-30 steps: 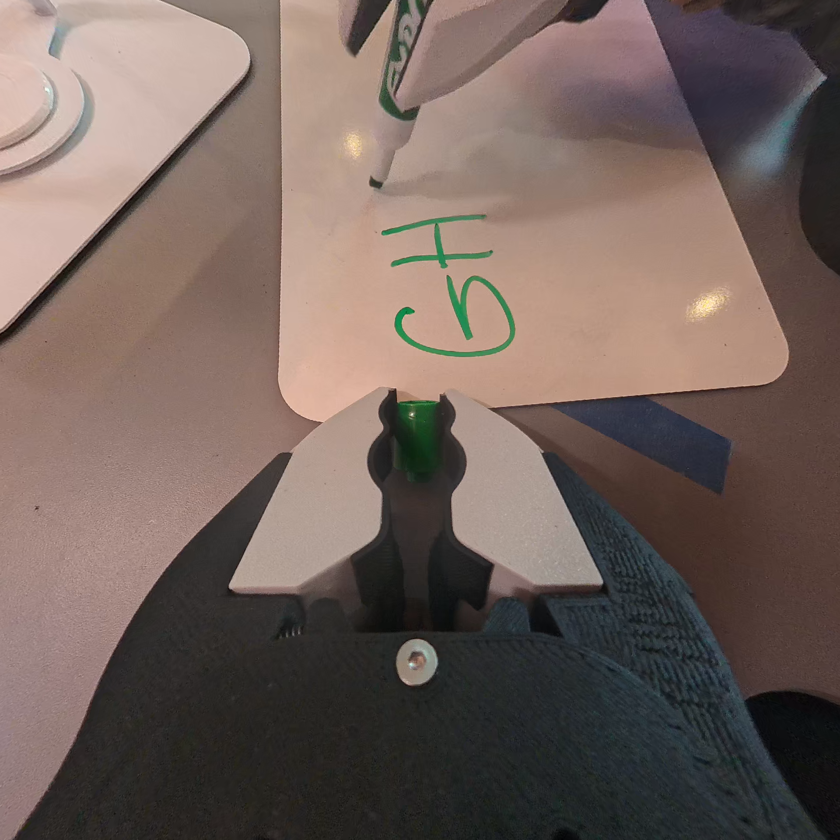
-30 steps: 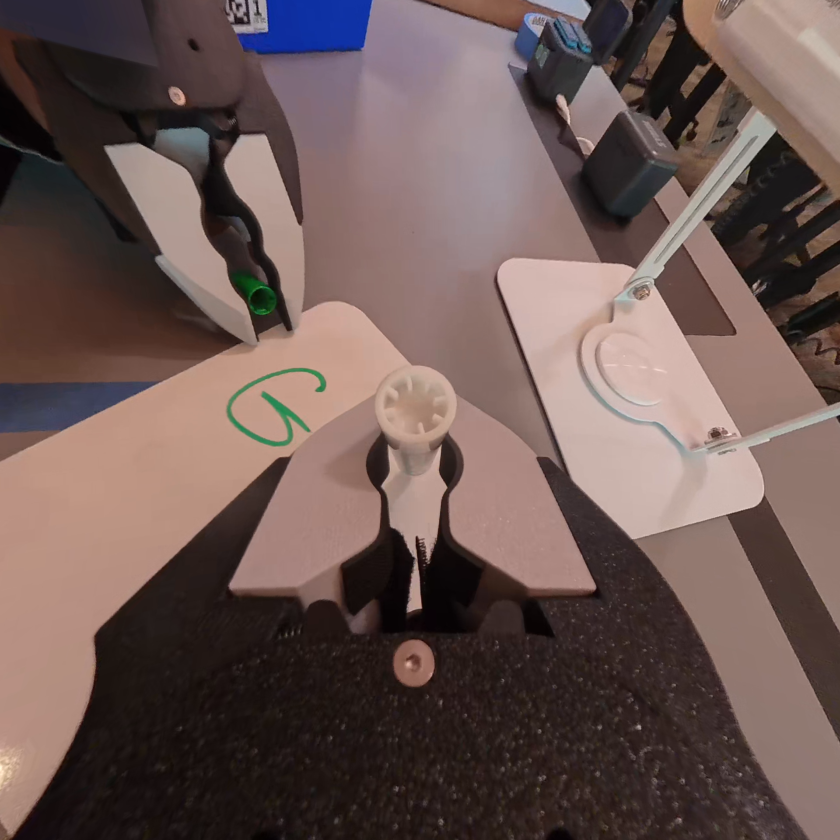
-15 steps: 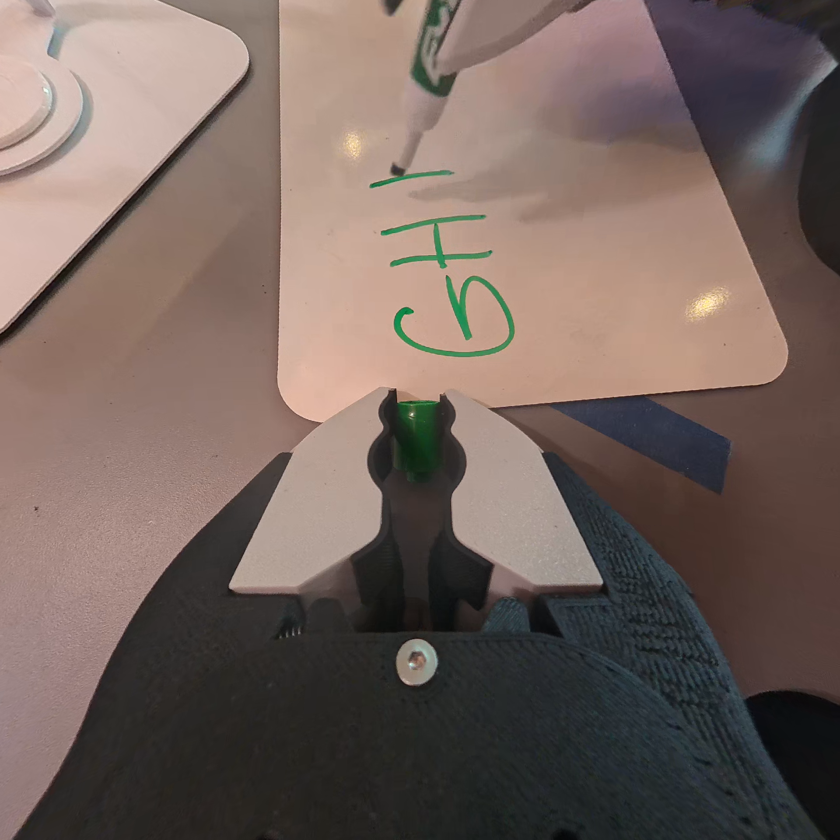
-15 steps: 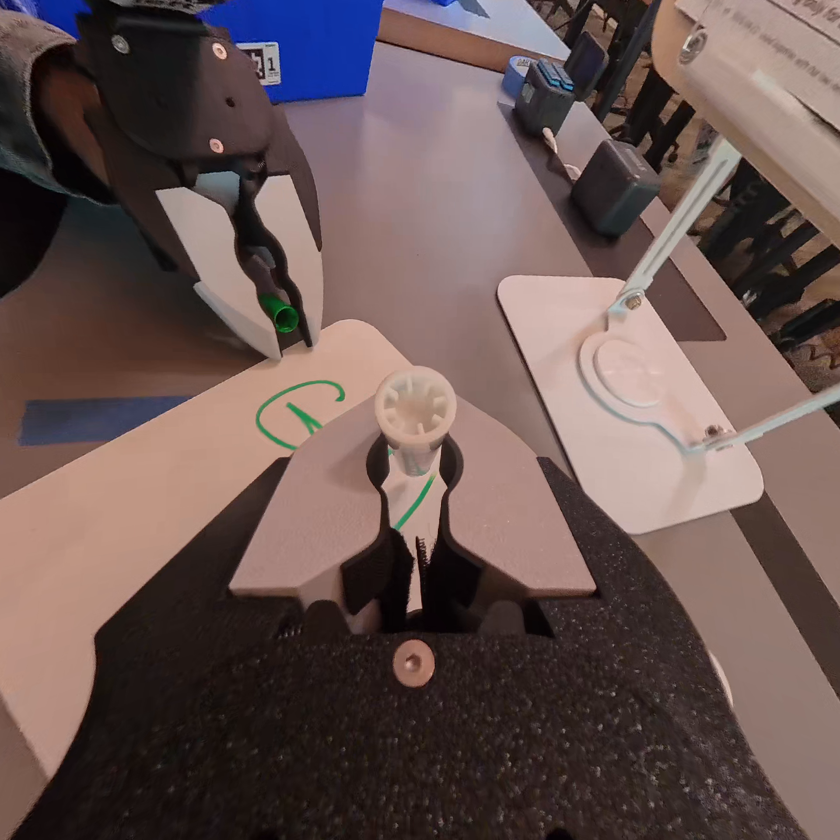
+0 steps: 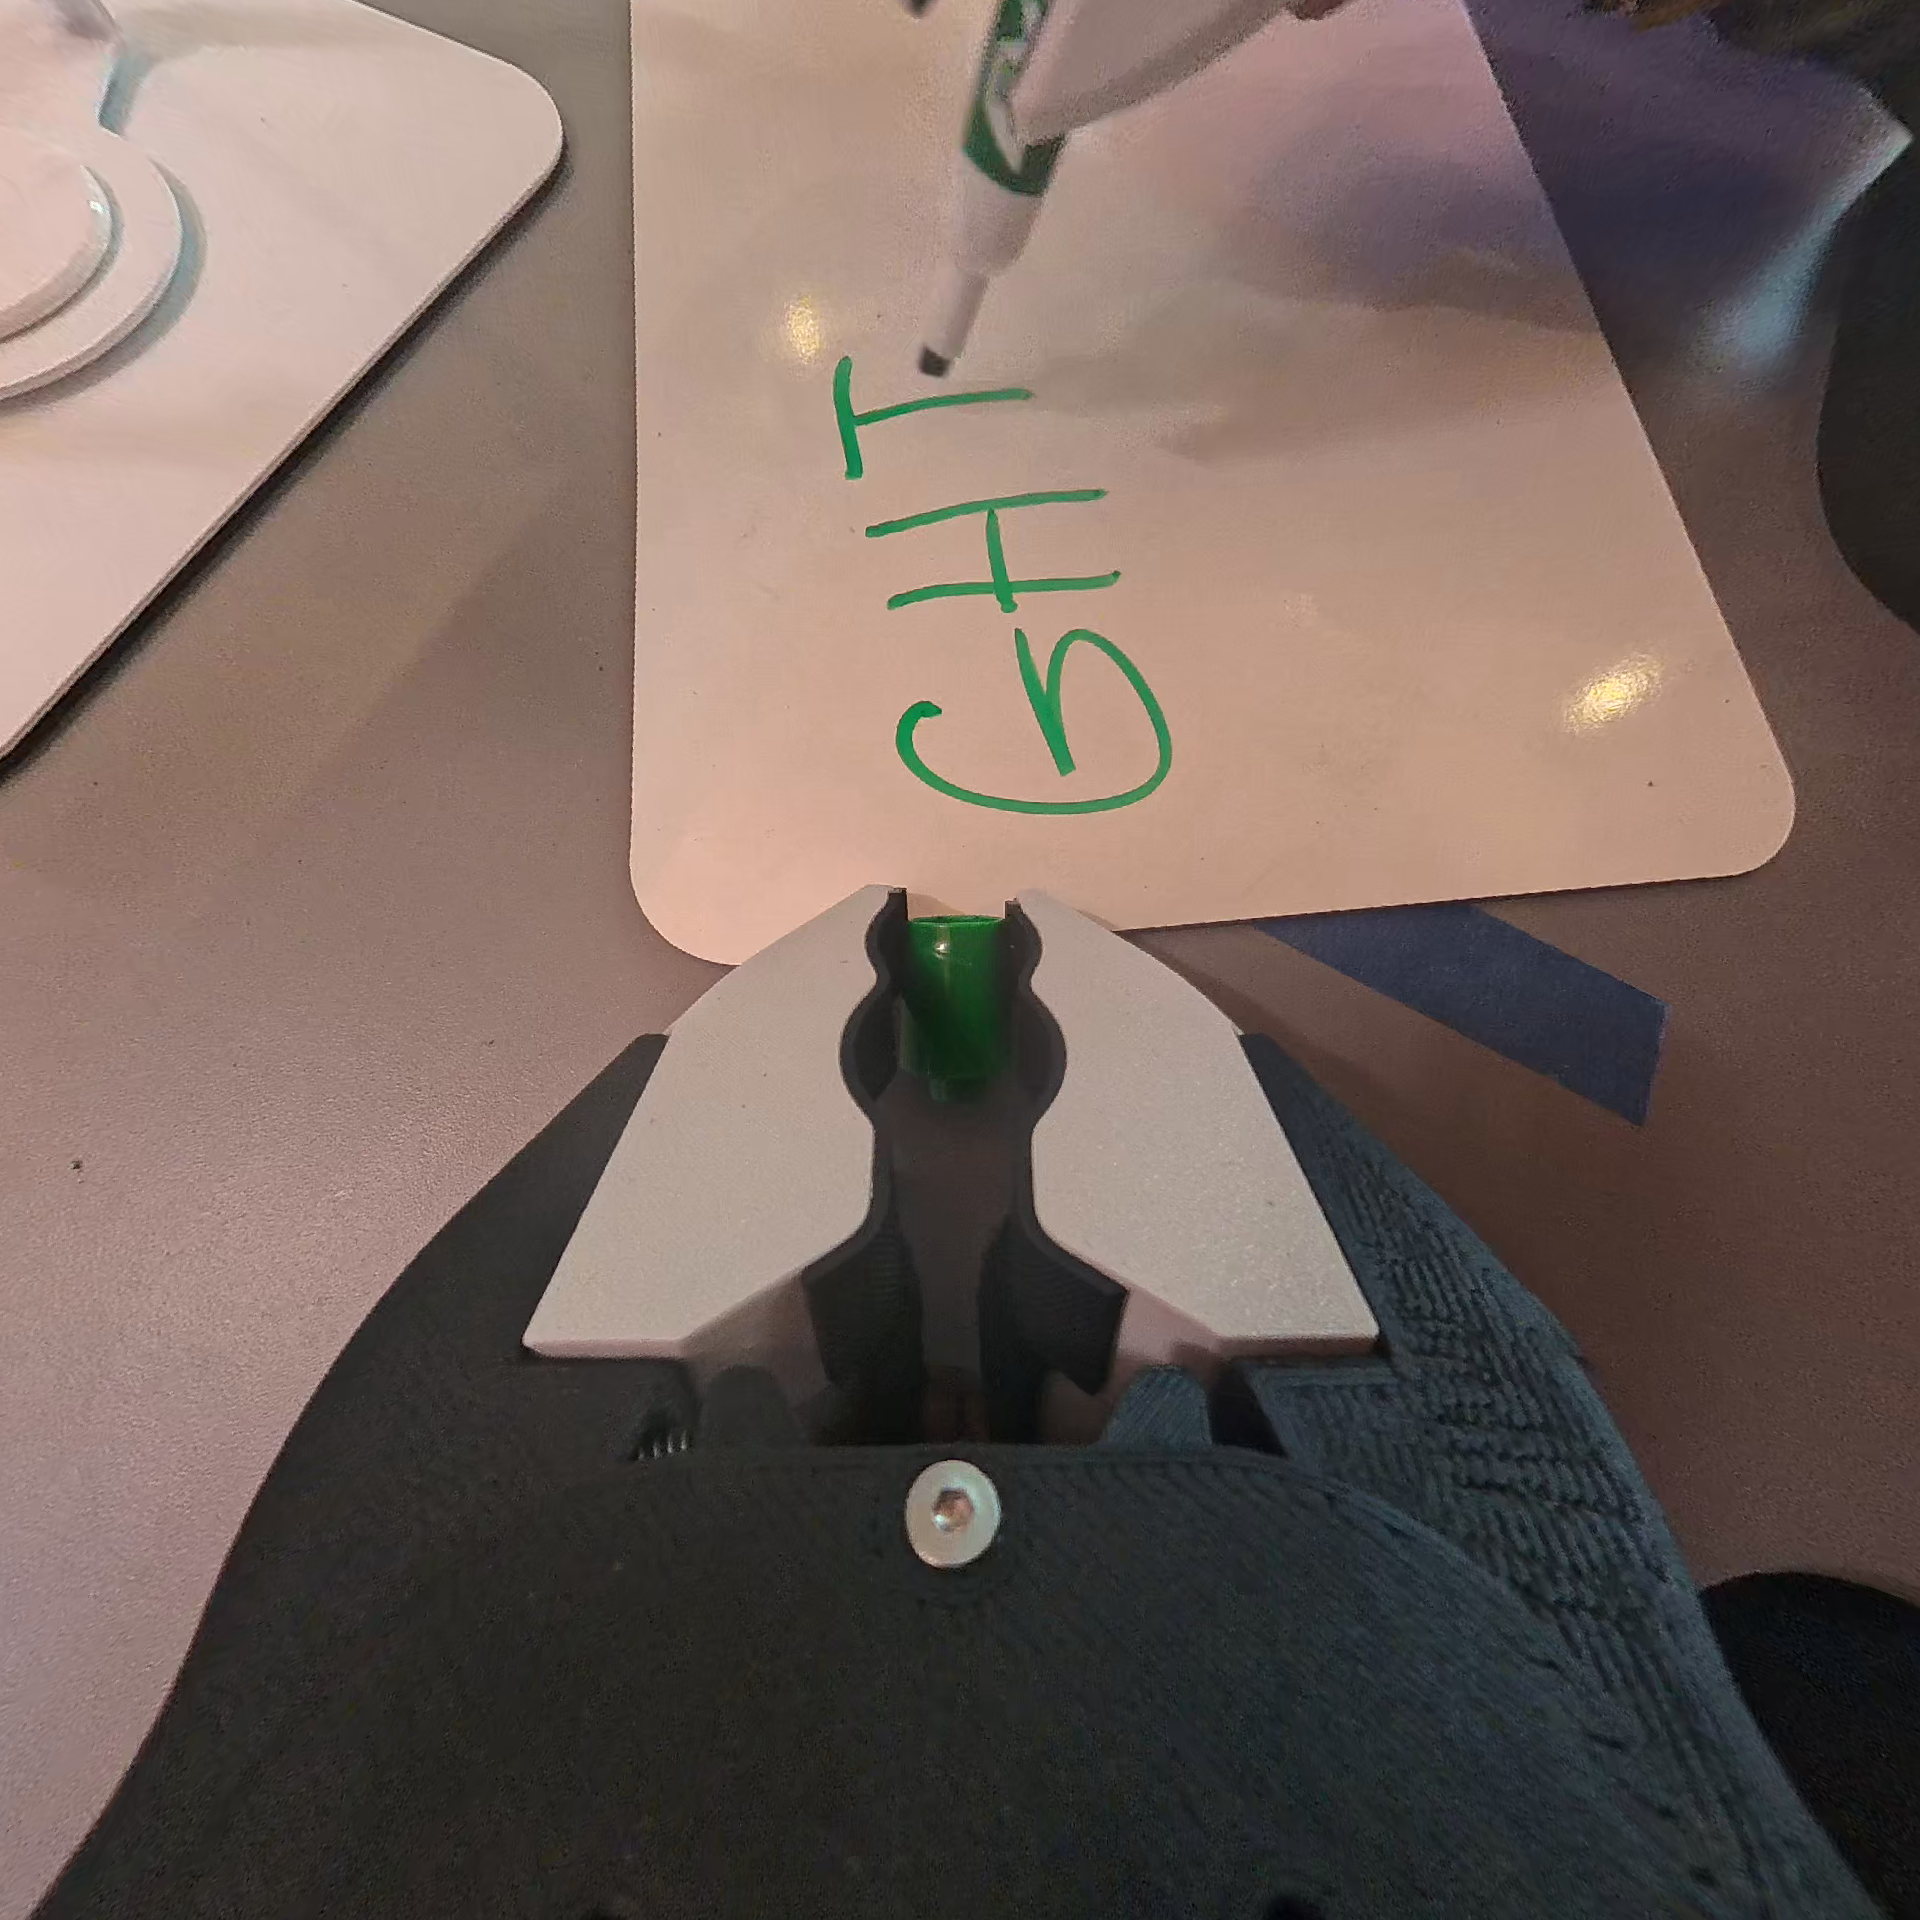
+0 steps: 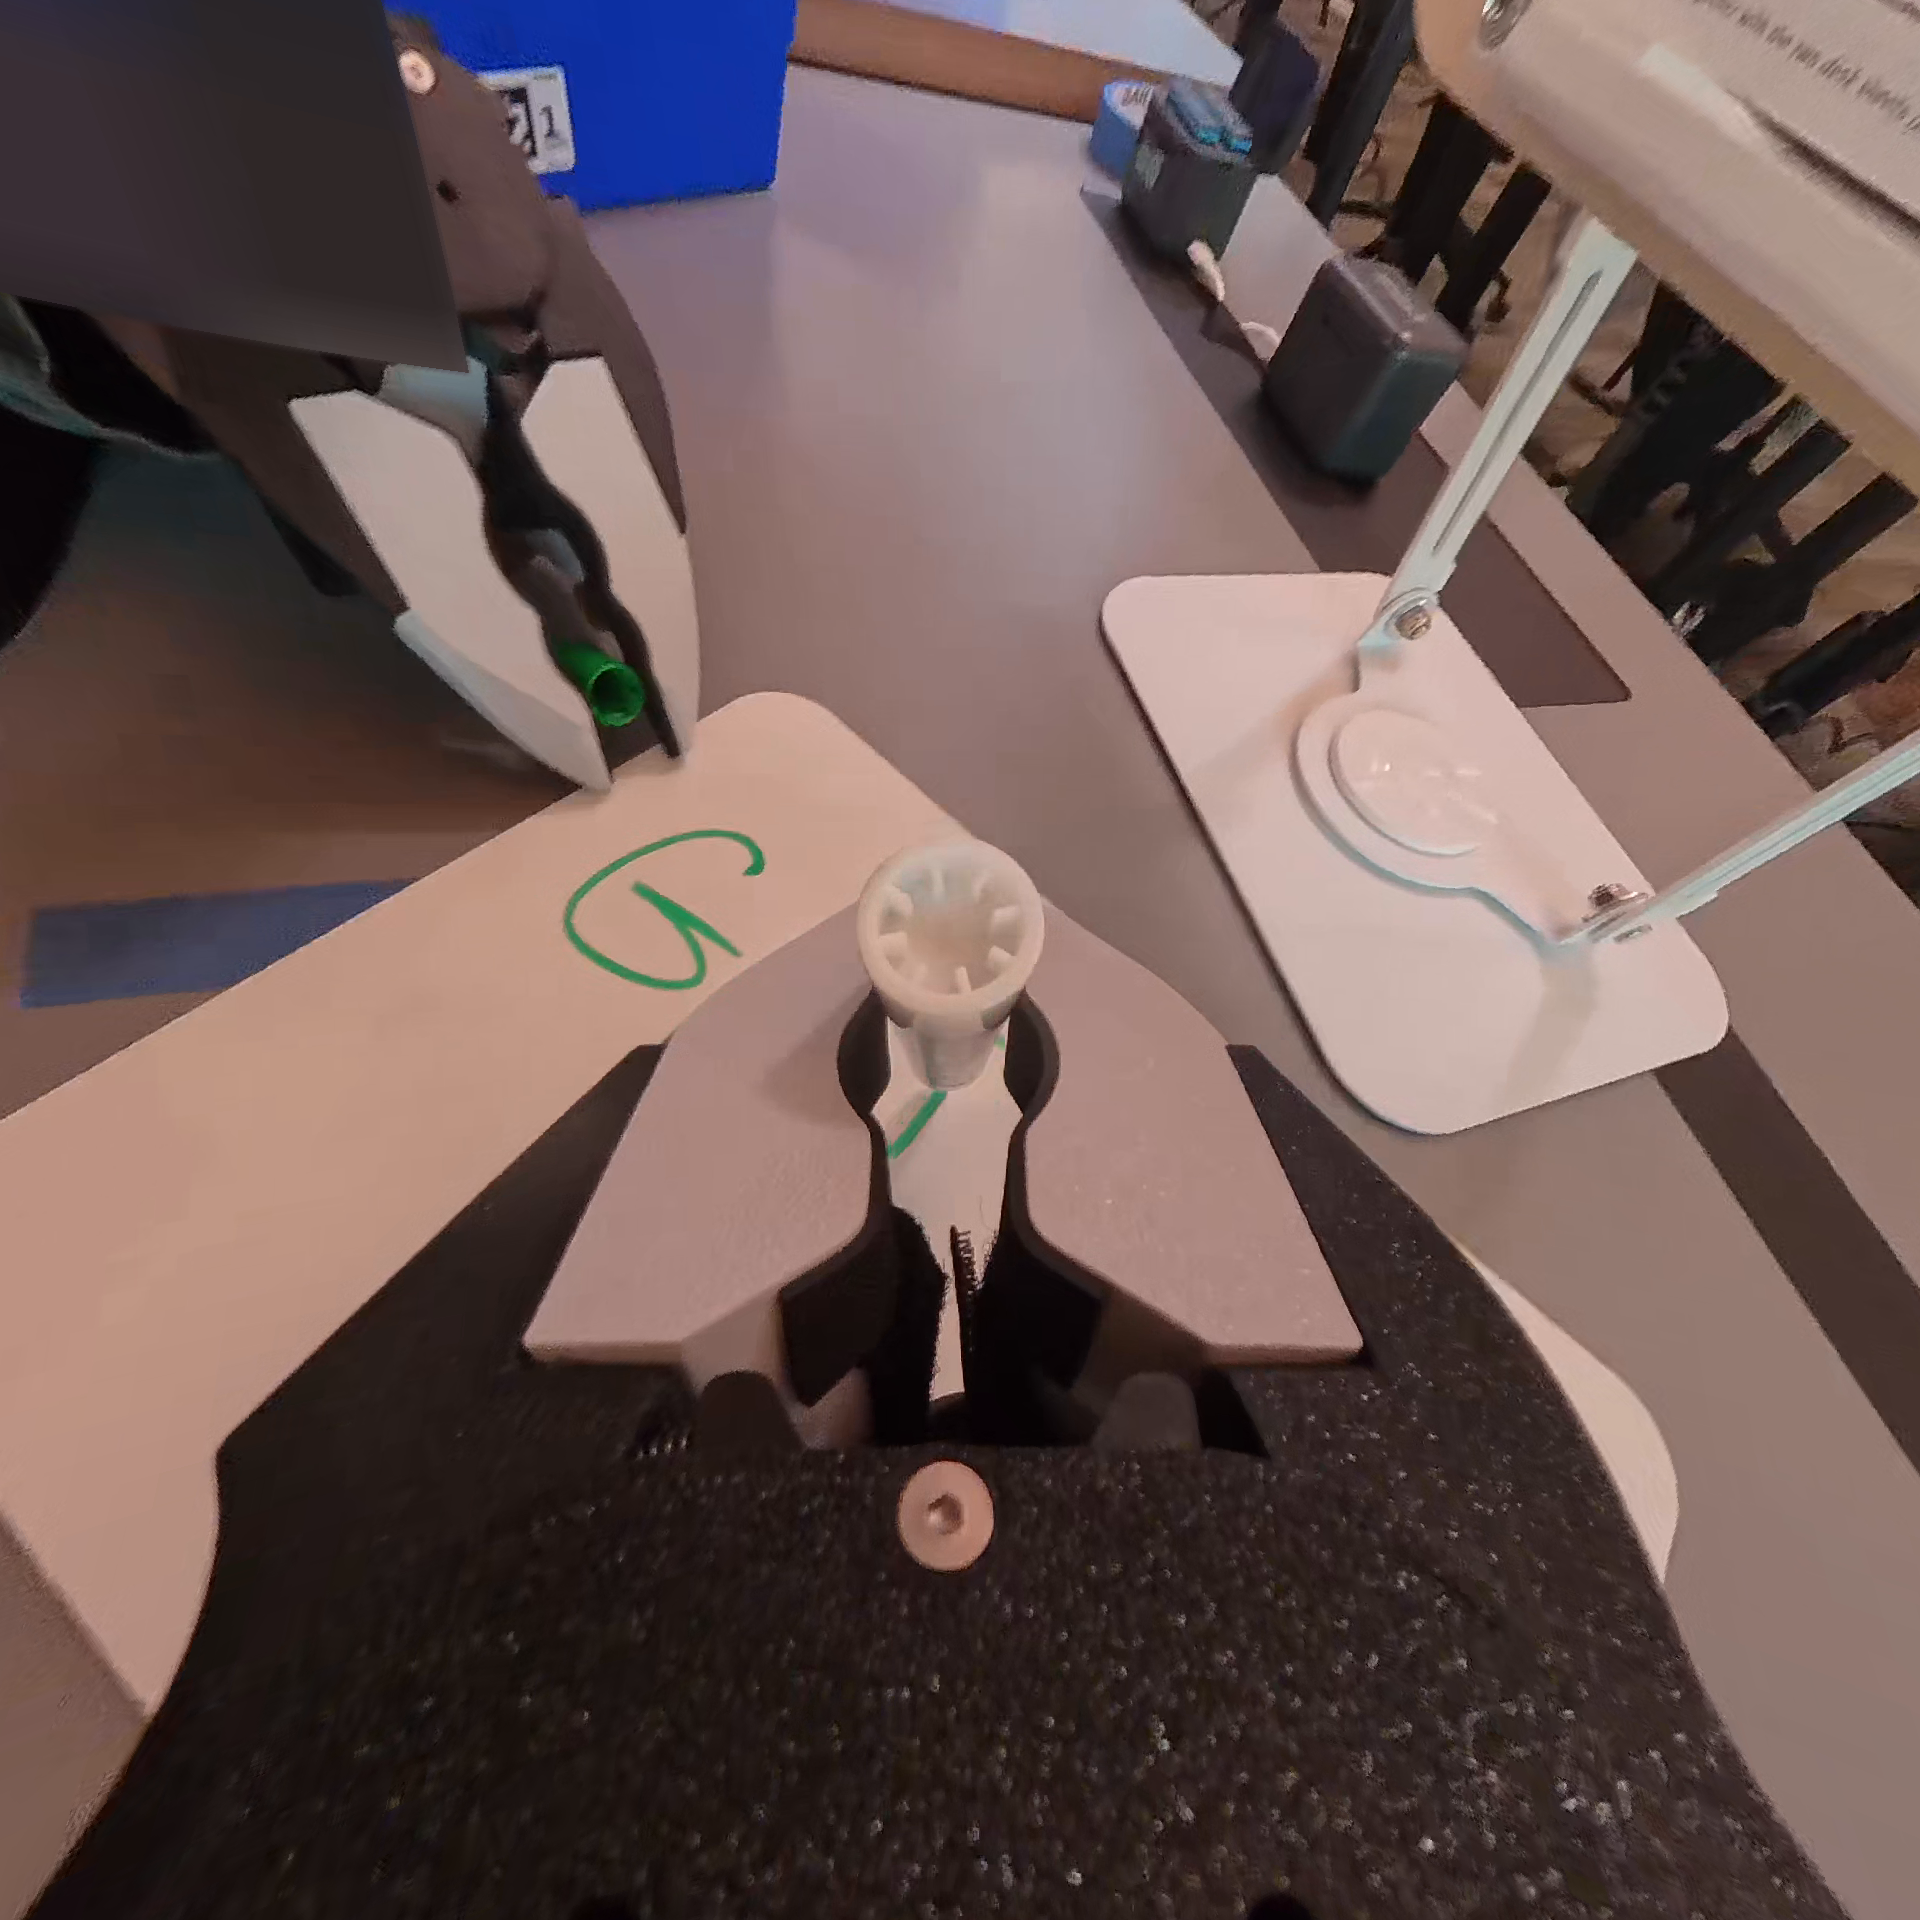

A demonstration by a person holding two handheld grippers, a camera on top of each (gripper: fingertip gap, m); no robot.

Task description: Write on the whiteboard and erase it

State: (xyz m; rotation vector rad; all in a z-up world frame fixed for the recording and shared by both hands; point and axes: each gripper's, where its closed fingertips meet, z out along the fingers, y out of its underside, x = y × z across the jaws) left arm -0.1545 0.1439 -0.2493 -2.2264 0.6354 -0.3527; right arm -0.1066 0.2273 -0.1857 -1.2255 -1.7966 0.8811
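A white whiteboard (image 5: 1351, 520) lies flat on the grey table and bears several green marks. My right gripper (image 6: 951, 1023) is shut on a green-and-white marker (image 6: 949, 928) and holds it upright. In the left wrist view the marker (image 5: 997, 177) comes down from the top, its tip (image 5: 932, 362) just beyond the farthest green mark. My left gripper (image 5: 954, 904) is shut on the green marker cap (image 5: 951, 997) and rests at the board's near corner. It also shows in the right wrist view (image 6: 623, 748) with the cap (image 6: 608, 691).
A white stand base (image 5: 260, 312) lies left of the board; in the right wrist view (image 6: 1403, 935) thin metal arms rise from it. Blue tape (image 5: 1486, 1008) is stuck on the table by the board's edge. A blue box (image 6: 644, 94) and dark grey boxes (image 6: 1351, 364) stand farther back. Left tips to right tips: about 12 cm.
The marker has drawn a long green stroke, then a short one across its end, beyond the earlier marks. Its tip has moved slightly right. My left gripper has stayed still with the cap.
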